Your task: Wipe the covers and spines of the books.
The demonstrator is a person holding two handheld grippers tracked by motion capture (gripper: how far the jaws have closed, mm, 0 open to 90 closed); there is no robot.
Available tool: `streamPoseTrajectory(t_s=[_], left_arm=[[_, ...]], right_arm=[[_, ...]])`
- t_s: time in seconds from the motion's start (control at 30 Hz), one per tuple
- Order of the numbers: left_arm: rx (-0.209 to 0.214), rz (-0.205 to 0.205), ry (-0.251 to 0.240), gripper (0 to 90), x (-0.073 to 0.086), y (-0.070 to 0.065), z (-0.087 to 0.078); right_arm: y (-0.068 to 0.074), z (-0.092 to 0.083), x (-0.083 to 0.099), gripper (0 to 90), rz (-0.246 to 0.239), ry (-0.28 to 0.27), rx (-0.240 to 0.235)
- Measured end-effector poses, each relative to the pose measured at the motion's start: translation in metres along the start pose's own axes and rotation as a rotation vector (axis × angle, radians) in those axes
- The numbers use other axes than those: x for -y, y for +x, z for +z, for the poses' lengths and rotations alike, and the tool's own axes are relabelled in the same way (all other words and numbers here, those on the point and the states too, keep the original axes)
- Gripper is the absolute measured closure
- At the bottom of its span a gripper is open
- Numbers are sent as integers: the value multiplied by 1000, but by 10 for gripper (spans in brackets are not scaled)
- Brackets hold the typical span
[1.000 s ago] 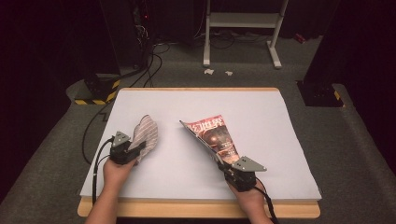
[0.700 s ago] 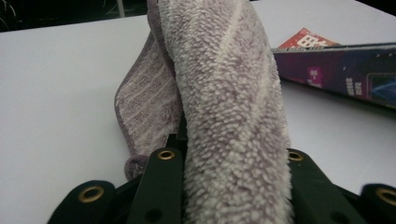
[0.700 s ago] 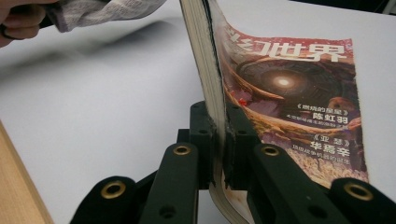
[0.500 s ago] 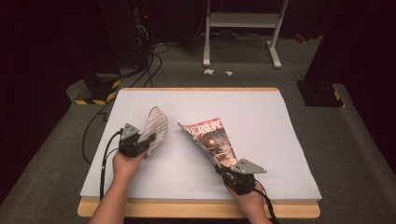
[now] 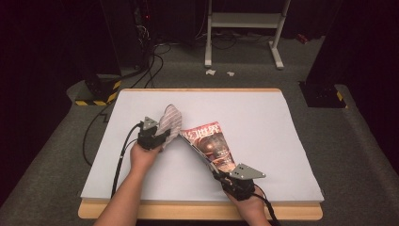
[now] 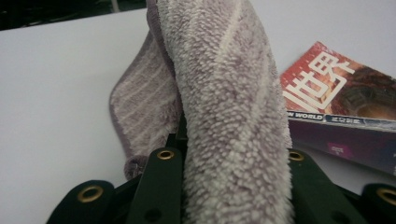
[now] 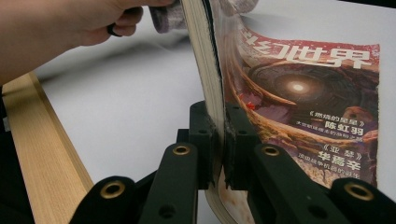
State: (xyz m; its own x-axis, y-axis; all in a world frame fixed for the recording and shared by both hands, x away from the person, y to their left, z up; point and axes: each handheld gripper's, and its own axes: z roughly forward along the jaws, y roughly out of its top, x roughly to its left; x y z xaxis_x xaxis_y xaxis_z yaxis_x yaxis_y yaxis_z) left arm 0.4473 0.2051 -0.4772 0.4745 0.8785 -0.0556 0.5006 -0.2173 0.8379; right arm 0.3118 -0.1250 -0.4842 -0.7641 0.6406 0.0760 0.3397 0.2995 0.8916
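A striped grey-purple cloth (image 5: 170, 121) stands up from my left gripper (image 5: 155, 136), which is shut on it just left of the magazine. In the left gripper view the fluffy cloth (image 6: 224, 102) rises between the black jaws and drapes over to the left. A magazine (image 5: 212, 143) with a reddish cover is tilted up on one edge in the middle of the table. My right gripper (image 5: 221, 176) is shut on its near edge. In the right gripper view the magazine (image 7: 299, 98) is clamped at its spine between the jaws.
A white sheet (image 5: 263, 117) covers the wooden table, whose front edge (image 5: 188, 212) shows near the person. Beyond the table lie a grey floor, black cables (image 5: 141, 70), a white stand (image 5: 244, 28) and dark boxes with yellow-black tape (image 5: 96, 92).
My left gripper has carried the cloth to the right, up beside the magazine's raised left edge. The right gripper and the magazine have stayed put.
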Motion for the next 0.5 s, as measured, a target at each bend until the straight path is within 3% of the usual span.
streamPoseTrajectory(t_s=[0.27,0.5], left_arm=[[87,45,-28,730,-2,-24,-10],[178,100,-75,730,-3,-58,-30]], right_arm=[[1,1,1,839,-5,5,0],[1,1,1,839,-8,5,4]])
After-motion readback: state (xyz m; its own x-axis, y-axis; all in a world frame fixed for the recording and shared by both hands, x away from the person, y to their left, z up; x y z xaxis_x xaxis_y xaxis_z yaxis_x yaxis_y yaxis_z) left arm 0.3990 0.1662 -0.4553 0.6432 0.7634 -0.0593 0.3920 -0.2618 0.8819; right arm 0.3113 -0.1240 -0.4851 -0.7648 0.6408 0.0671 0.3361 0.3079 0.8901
